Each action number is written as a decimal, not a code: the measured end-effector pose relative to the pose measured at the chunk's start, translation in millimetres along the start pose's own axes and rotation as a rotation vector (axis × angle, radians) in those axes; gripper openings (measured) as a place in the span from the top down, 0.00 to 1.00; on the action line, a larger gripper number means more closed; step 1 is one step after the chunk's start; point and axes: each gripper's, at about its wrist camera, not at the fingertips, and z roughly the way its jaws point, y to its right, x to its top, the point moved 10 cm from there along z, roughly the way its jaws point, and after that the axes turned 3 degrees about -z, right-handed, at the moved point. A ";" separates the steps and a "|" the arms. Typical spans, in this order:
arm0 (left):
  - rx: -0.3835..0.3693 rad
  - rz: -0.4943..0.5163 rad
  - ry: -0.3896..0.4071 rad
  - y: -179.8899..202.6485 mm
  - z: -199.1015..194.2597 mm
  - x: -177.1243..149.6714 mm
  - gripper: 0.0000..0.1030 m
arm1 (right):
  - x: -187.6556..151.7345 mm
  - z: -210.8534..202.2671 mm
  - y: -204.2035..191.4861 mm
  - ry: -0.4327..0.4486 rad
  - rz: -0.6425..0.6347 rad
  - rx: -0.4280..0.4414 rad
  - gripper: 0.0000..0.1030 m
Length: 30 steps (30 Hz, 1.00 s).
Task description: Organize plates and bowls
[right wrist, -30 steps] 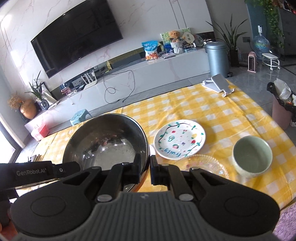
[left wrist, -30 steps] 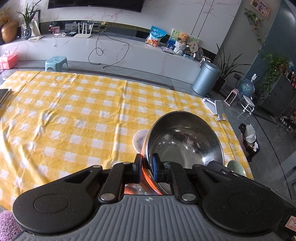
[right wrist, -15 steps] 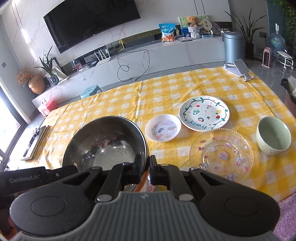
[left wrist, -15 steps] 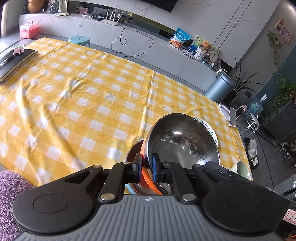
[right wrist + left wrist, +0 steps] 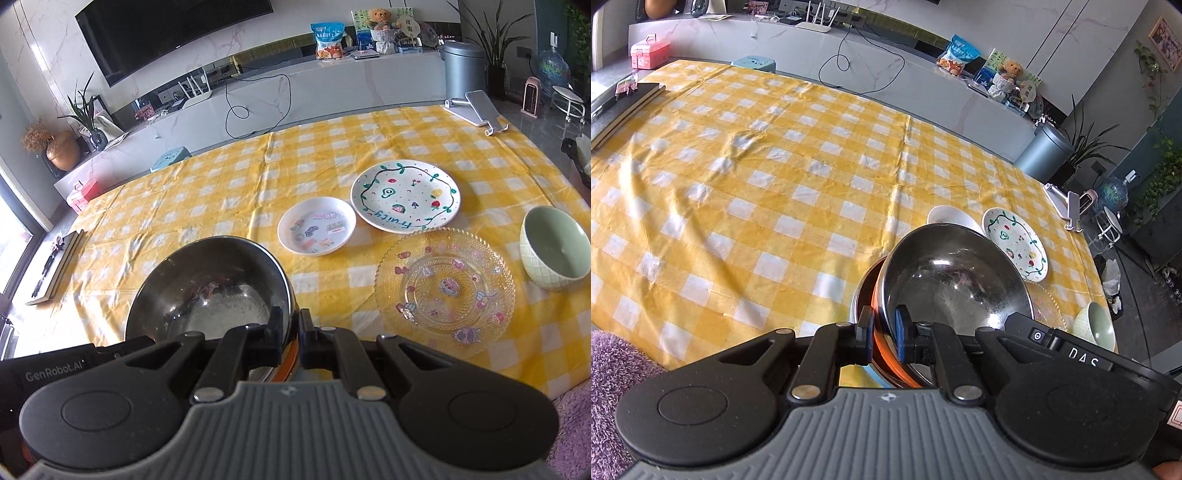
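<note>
A steel bowl (image 5: 956, 280) with an orange outer band is held above the near edge of the yellow checked table (image 5: 775, 177). My left gripper (image 5: 884, 334) is shut on its near rim. My right gripper (image 5: 291, 334) is shut on the bowl's (image 5: 210, 291) opposite rim. To the right lie a small white dish (image 5: 317, 226), a painted "Fruity" plate (image 5: 405, 196), a clear glass plate (image 5: 445, 286) and a green bowl (image 5: 554, 247). The painted plate (image 5: 1015, 243) and green bowl (image 5: 1099, 326) also show in the left wrist view.
A dark book (image 5: 617, 107) lies at the table's far left corner. A white phone stand (image 5: 476, 109) sits at the far right corner. A grey bin (image 5: 463, 68) and a low cabinet stand beyond the table. Purple rug (image 5: 613, 373) lies below the near edge.
Both grippers have drawn the steel bowl back toward the near edge and higher. More of the table and all the plates have come into view.
</note>
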 end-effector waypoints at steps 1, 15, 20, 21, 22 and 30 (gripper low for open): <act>0.009 0.008 0.001 0.3 0.7 -0.1 0.88 | -0.5 1.4 -0.2 -0.003 -0.001 0.001 0.95; 0.067 0.077 -0.016 -0.3 12.2 -2.4 0.88 | -5.9 19.2 -1.2 -0.032 -0.026 -0.007 0.94; 0.066 0.077 -0.023 -0.4 13.9 -3.3 0.87 | -5.6 19.7 -1.2 -0.032 -0.026 -0.005 0.94; 0.063 0.073 -0.021 -0.5 13.6 -3.3 0.86 | -5.6 19.7 -1.4 -0.032 -0.023 -0.004 0.94; 0.061 0.070 -0.017 -0.7 13.0 -3.1 0.86 | -5.4 19.1 -1.9 -0.028 -0.021 -0.001 0.93; 0.034 0.064 0.055 5.3 -7.5 5.5 0.52 | 4.1 0.9 -4.6 0.036 -0.027 0.029 0.73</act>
